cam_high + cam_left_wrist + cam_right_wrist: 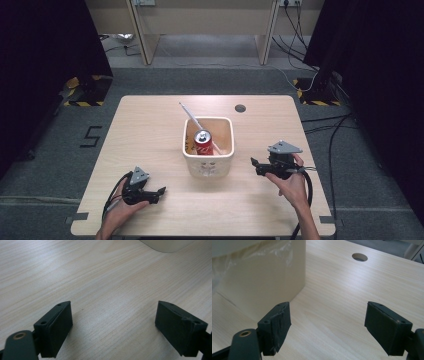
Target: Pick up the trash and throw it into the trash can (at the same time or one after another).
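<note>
A cream bin (pixel 208 159) stands at the middle of the wooden table (pixel 150 130). Inside it a red drink can (pixel 203 142) stands upright, and a thin grey rod (pixel 191 116) leans out over the bin's far left corner. My left gripper (pixel 161 191) rests low near the table's front left, held in a hand, open with nothing between its jaws (pixel 113 325). My right gripper (pixel 254 164) sits to the right of the bin, also open and empty (pixel 327 327). The bin's wall (pixel 262 282) shows close on the left in the right gripper view, and its rounded corner (pixel 167 245) at the top of the left gripper view.
A round cable hole (pixel 240 108) lies in the table behind the bin, seen too in the right gripper view as a hole (pixel 359 257). Cables (pixel 330 130) run across the grey floor at right. Desk legs (pixel 145 40) stand beyond the table.
</note>
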Motion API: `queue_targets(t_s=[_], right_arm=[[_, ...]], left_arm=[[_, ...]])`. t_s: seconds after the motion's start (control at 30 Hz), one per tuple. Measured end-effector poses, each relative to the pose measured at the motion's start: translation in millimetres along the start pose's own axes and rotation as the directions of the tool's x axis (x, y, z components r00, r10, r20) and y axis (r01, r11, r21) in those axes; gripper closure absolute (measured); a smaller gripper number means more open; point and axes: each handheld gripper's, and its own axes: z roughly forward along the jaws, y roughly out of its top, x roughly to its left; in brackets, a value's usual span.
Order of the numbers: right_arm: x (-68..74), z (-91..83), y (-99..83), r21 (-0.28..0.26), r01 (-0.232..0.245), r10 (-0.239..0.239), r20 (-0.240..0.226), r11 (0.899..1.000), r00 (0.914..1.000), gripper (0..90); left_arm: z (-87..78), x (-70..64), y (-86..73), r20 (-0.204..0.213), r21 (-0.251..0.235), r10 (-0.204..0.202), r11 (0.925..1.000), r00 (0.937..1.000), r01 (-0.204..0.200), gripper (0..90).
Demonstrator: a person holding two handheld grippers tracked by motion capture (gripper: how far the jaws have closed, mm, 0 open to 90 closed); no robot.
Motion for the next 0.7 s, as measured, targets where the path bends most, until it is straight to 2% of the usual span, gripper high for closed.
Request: queue_targets(t_s=[0.7], right_arm=[[10.1, 7.6, -42.0, 0.091, -0.012, 0.014, -0.016, 0.996, 0.9998, 20.3]], left_arm=[[0.0, 0.1, 0.0, 0.000, 0.000, 0.001, 1.0000, 1.0000, -0.001, 13.8]])
